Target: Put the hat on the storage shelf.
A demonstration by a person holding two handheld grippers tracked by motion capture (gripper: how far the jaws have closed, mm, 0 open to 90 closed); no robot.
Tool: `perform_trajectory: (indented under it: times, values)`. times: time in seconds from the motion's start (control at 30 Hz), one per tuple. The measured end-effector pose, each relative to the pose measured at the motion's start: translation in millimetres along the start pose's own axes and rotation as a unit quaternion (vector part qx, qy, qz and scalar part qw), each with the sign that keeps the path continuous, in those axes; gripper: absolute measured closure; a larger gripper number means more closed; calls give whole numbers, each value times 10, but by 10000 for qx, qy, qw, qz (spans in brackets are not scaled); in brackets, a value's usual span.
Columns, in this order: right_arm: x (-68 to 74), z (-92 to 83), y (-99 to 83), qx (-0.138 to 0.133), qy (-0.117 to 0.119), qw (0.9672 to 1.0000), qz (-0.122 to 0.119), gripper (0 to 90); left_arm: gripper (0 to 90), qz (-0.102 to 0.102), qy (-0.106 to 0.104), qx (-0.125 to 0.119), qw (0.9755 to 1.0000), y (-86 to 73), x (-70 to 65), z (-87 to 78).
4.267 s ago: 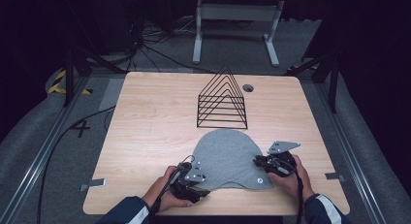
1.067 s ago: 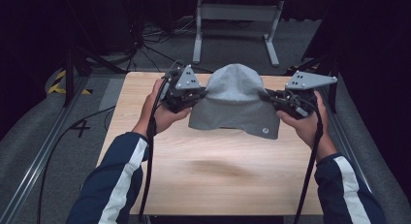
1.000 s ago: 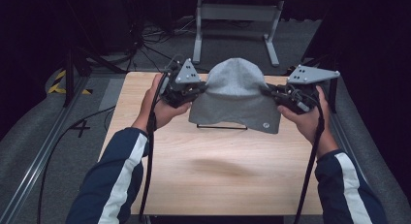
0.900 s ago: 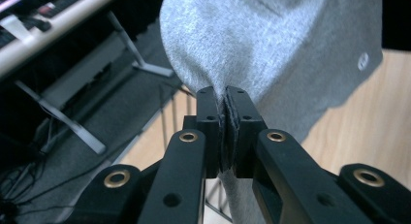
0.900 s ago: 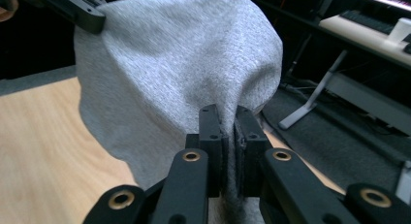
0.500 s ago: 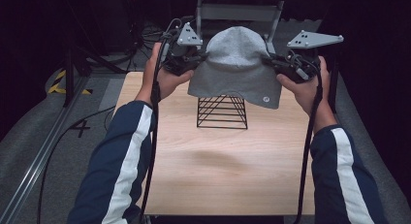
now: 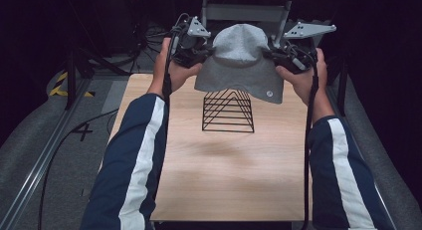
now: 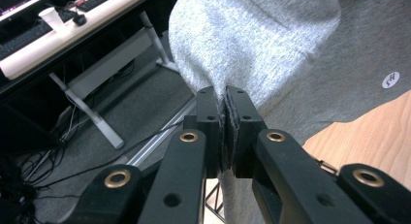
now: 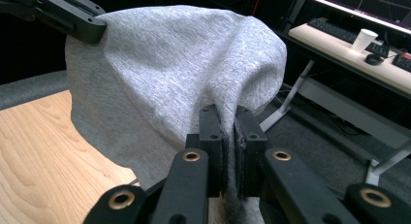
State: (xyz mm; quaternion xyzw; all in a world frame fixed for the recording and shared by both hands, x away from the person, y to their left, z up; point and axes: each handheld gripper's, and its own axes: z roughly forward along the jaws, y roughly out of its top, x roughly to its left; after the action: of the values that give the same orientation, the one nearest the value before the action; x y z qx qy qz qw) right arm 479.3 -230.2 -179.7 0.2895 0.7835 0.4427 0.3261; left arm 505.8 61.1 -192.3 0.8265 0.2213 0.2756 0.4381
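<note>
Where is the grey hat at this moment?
In the high view the grey hat hangs in the air above the black wire rack, stretched between the left gripper and the right gripper.

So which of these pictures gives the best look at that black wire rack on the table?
The high view: the black wire rack stands whole on the wooden table, its triangular frames clear, with the grey hat held above it. The left gripper view catches just a sliver of wire at the bottom edge. In the right gripper view the hat covers that area.
</note>
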Motion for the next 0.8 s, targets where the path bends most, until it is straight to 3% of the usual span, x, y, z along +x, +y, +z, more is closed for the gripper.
perform_trajectory:
  times: [0.3,0.47,0.8]
  values:
    - [2,80,-122,55,125,9999,53,843,854,-95,-59,53,9999,-149,34,60]
    - [21,98,-199,50,247,9996,89,843,855,-142,-210,3,9997,-237,10,66]
    - [22,20,-238,4,303,9995,50,843,855,-147,-377,-246,9989,-276,-15,-56]
